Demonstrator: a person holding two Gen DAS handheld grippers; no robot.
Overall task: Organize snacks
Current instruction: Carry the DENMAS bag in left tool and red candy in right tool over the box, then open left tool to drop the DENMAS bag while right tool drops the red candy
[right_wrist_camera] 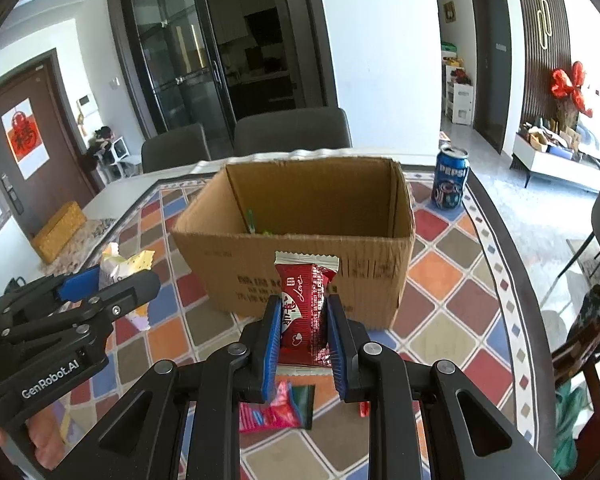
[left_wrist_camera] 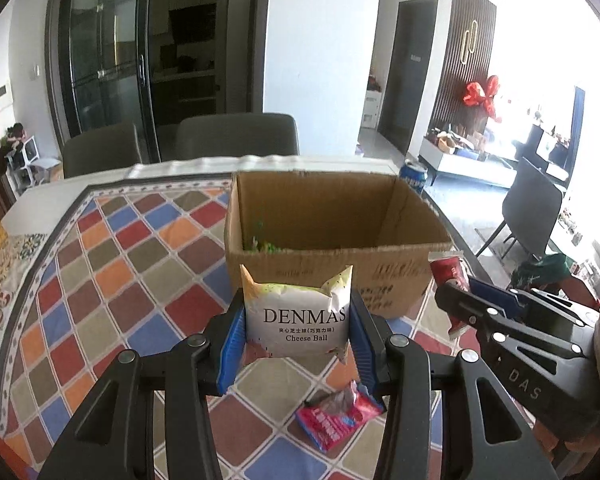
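Pinching a white Cheese Ball packet (left_wrist_camera: 298,314) between its blue pads, the left gripper (left_wrist_camera: 298,332) holds it upright above the table, just in front of the cardboard box (left_wrist_camera: 332,268). The packet's printed face looks straight back at the camera, its crimped top edge reaching up across the box's near wall. Over on the right, the right gripper (right_wrist_camera: 303,330) is clamped on a red wrapped snack bar (right_wrist_camera: 304,308), also standing upright, white crimp at the top, right before the same box wall. From the left wrist view that right gripper (left_wrist_camera: 458,300) sits off to the side with the red bar (left_wrist_camera: 450,276) poking out of it; from the right wrist view the left gripper (right_wrist_camera: 112,286) shows at the left edge with the pale packet (right_wrist_camera: 124,266) in its grip.

The box stands open-topped on the chequered tablecloth (left_wrist_camera: 120,264), and something green (left_wrist_camera: 260,242) lies low inside it, too hidden to name. Down on the cloth, under the grippers, a pink-red snack wrapper (right_wrist_camera: 274,408) lies flat. A blue Pepsi can (right_wrist_camera: 450,180) stands upright beyond the box's right corner, apart from it. Two grey chairs (right_wrist_camera: 292,132) sit at the far side of the table.
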